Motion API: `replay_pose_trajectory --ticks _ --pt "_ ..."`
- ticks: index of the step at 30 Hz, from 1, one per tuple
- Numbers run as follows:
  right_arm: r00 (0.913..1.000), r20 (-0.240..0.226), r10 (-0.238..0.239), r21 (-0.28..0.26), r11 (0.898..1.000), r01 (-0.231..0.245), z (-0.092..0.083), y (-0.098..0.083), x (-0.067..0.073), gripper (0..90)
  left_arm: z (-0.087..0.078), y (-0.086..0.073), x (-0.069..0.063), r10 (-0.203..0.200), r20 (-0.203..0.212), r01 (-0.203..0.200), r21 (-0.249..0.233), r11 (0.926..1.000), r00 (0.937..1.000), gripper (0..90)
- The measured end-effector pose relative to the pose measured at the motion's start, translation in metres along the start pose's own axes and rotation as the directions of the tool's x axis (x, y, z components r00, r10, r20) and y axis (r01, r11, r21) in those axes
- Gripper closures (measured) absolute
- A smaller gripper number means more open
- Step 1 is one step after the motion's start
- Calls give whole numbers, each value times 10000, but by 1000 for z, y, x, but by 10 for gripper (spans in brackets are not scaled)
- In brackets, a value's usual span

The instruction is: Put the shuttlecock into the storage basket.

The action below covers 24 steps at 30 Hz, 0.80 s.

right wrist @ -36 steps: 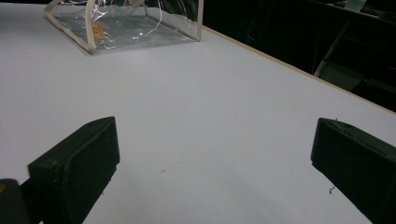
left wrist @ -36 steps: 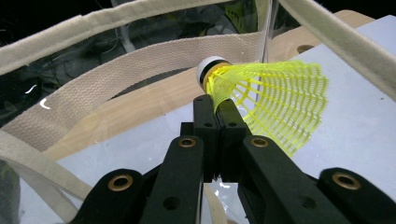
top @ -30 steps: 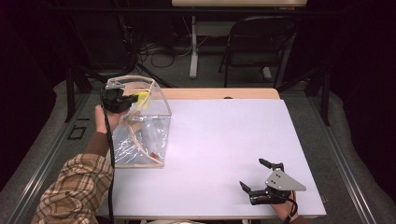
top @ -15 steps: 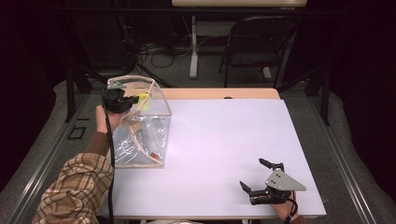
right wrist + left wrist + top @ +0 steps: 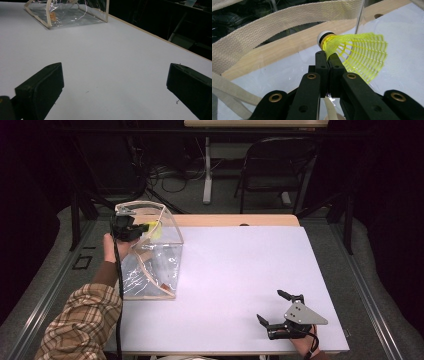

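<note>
A clear plastic bag (image 5: 152, 260) with cream webbing trim stands at the table's left side. My left gripper (image 5: 142, 228) hovers over the bag's open top, shut on a yellow shuttlecock (image 5: 357, 53) near its white cork; the net skirt (image 5: 156, 231) fans out to the right. Cream straps (image 5: 287, 20) arch above it in the left gripper view. Near the front right edge my right gripper (image 5: 274, 307) rests low on the white table (image 5: 240, 270), open, with nothing between its jaws. In the right gripper view the bag (image 5: 67, 15) lies far off at the upper left.
A bare wooden strip (image 5: 235, 220) runs along the table's far edge. Beyond it stand a black chair (image 5: 277, 167), a desk leg and cables on the floor. A plaid sleeve (image 5: 82, 325) comes in at the lower left.
</note>
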State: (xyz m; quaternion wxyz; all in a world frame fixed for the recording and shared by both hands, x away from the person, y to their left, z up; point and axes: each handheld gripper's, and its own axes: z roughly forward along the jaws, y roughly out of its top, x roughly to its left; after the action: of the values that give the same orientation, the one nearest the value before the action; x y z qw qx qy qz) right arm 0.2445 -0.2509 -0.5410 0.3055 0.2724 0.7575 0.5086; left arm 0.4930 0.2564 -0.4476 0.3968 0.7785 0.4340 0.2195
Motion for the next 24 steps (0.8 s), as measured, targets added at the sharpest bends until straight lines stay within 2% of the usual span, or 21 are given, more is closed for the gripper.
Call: replay_pose_trajectory --ticks 4,9,17,20,24 --pt "10000 -20 18 27 10000 -18 0 0 0 7 0 0 1 -62 -25 62 -29 10000 10000 869" --pt "10000 -5 27 31 10000 -27 0 0 0 7 -8 1 3 -243 -129 236 -524 9983 9996 583" --pt "10000 -12 56 -7 10000 -56 -1 -1 -1 7 -26 2 4 -606 -230 577 -1092 9923 9979 340" --pt "10000 -23 83 20 10000 -83 -1 -1 -2 7 -32 4 0 -492 -133 473 -1169 9920 9987 225" --pt "9999 -44 110 29 9999 -110 -1 -2 -2 7 -39 7 -8 -363 46 366 -1440 9889 9993 147"
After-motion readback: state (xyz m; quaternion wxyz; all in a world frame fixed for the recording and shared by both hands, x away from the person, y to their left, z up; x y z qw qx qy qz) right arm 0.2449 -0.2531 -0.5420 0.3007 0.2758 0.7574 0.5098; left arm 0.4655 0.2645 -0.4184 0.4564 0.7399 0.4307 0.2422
